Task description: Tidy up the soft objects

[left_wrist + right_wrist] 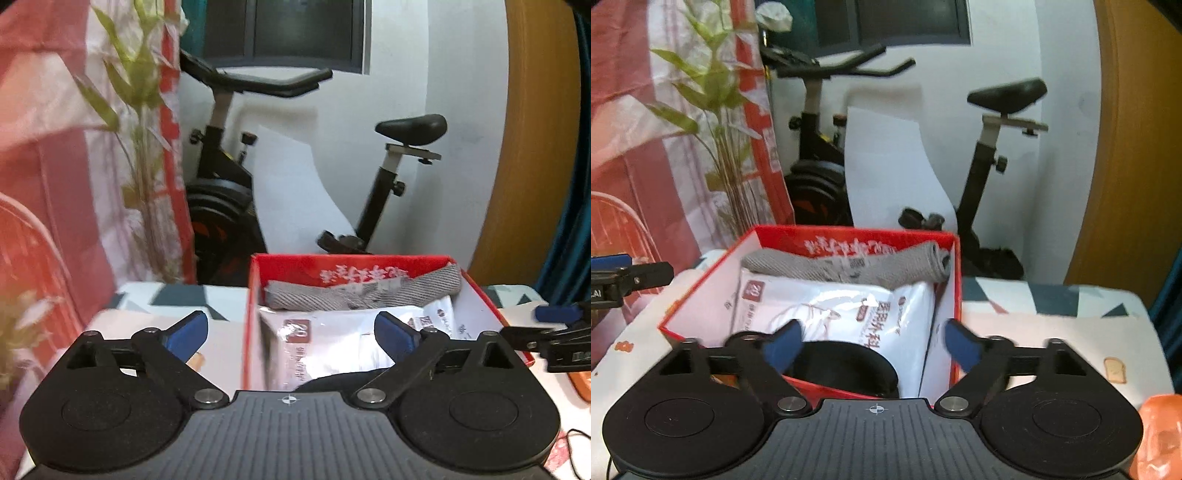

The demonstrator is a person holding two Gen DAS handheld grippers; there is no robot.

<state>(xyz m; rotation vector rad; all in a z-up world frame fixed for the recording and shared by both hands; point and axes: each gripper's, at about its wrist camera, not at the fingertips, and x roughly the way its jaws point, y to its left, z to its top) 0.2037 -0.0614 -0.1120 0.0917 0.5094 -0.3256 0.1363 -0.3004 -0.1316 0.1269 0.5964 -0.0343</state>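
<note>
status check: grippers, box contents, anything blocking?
Left gripper, right gripper open, empty. Grey cloth, white packet, black item in red box. Nothing blocking.

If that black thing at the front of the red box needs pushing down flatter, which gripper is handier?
Probably the right gripper: the black soft item lies directly between its open fingers, inside the red box. In the left gripper view only an edge of it shows.

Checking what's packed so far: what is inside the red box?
The red box holds a rolled grey cloth at the back, a white plastic packet and a black soft item in front. Anything beneath them is hidden.
</note>
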